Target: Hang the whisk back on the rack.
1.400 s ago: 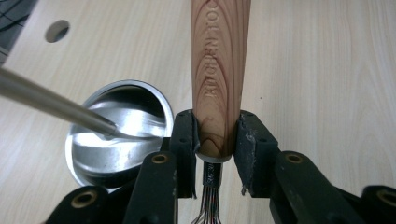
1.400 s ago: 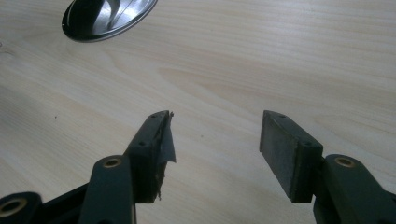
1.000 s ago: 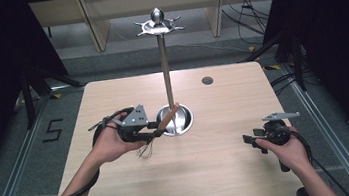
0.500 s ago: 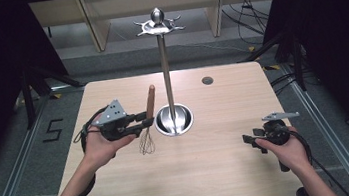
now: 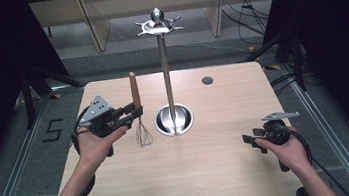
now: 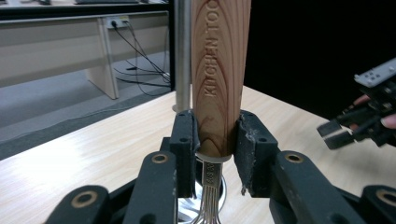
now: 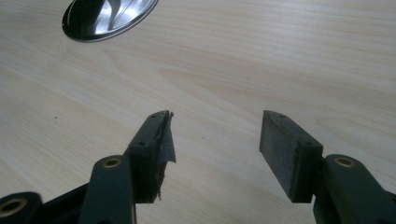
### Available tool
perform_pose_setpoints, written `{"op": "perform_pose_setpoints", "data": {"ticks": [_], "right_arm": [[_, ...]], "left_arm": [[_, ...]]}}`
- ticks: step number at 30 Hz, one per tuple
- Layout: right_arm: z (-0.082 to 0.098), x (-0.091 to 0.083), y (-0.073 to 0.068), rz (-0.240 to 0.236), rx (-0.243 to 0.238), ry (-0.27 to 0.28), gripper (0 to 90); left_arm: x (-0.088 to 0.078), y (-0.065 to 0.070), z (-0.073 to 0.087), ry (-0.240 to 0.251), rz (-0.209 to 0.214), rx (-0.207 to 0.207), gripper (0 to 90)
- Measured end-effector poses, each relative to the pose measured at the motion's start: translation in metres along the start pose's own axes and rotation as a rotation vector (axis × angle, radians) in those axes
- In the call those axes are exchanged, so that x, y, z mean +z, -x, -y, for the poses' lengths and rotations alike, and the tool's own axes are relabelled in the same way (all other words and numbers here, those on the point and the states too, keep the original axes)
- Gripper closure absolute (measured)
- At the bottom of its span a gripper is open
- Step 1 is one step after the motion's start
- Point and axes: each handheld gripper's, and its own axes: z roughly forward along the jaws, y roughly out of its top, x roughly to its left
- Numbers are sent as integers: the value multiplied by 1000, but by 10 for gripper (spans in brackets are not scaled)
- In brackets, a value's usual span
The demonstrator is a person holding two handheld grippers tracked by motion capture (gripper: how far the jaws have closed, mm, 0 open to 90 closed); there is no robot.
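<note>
High view: the left tongs (image 5: 131, 114) are clamping the whisk (image 5: 138, 112) by its wooden handle, upright, wires hanging down above the table (image 5: 222, 172), just left of the stand (image 5: 165, 69). The right tongs (image 5: 249, 139) are resting apart, farther from the stand.

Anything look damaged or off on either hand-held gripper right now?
Yes: on the right hand-held gripper, the left pad is peeling, a loose flap sticking out at its tip. The left hand-held gripper holds the whisk upright and square; nothing odd there.
</note>
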Motion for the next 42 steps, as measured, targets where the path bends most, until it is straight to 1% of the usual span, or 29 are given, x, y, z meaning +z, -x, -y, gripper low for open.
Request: {"op": "perform_pose_setpoints", "data": {"ticks": [1, 3, 4, 5, 6, 10, 11, 12, 16, 21, 22, 24, 26, 28, 31, 35, 38, 39, 42], "right_arm": [[-1, -1, 2, 17, -39, 2, 440], [-1, -1, 3, 17, -39, 2, 440], [0, 0, 1, 3, -8, 1, 439], [0, 0, 0, 0, 0, 0, 439], [-1, -1, 2, 17, -38, 2, 440], [-1, 0, 2, 17, -39, 2, 439], [0, 0, 0, 0, 0, -1, 440], [0, 2, 0, -13, 3, 8, 439], [0, 2, -1, -16, 9, 5, 440], [0, 2, 0, -16, 4, 9, 440], [-1, 2, 3, -17, -28, 9, 440], [-1, 2, 3, -18, -28, 8, 440], [-1, 2, 3, -18, -26, 6, 440], [-1, 2, 3, -18, -25, 6, 439], [-1, 2, 3, -18, -25, 5, 440], [-1, 2, 3, -18, -28, 7, 439], [-1, 2, 3, -17, -25, 5, 440], [-1, 2, 3, -17, -26, 5, 439], [-1, 2, 3, -17, -25, 5, 439]], "left_arm": [[-1, 0, -1, 1, -7, -7, 694], [-2, 0, -2, 13, -13, -14, 694], [-3, 0, -3, 12, -19, -19, 694], [-3, -1, -4, 12, -23, -17, 694], [-4, -1, -4, 19, -26, -17, 694], [-6, -2, -8, 29, -31, -10, 694], [-7, -2, -9, 34, -33, -9, 694], [-8, -2, -10, 38, -36, -6, 694], [-9, -3, -15, 48, -43, 0, 694], [-9, -3, -20, 39, -58, 34, 694], [-8, -3, -21, 39, -59, 37, 694], [-7, -4, -23, 22, -53, 46, 693], [-5, -4, -24, 20, -40, 48, 693], [-3, -4, -26, 15, -39, 57, 693], [-1, -5, -28, 9, -36, 55, 693], [2, -6, -32, 5, -35, 65, 693], [3, -8, -35, -3, -31, 85, 693], [3, -10, -37, 1, -33, 111, 693], [3, -12, -40, -6, -27, 116, 693]]}}
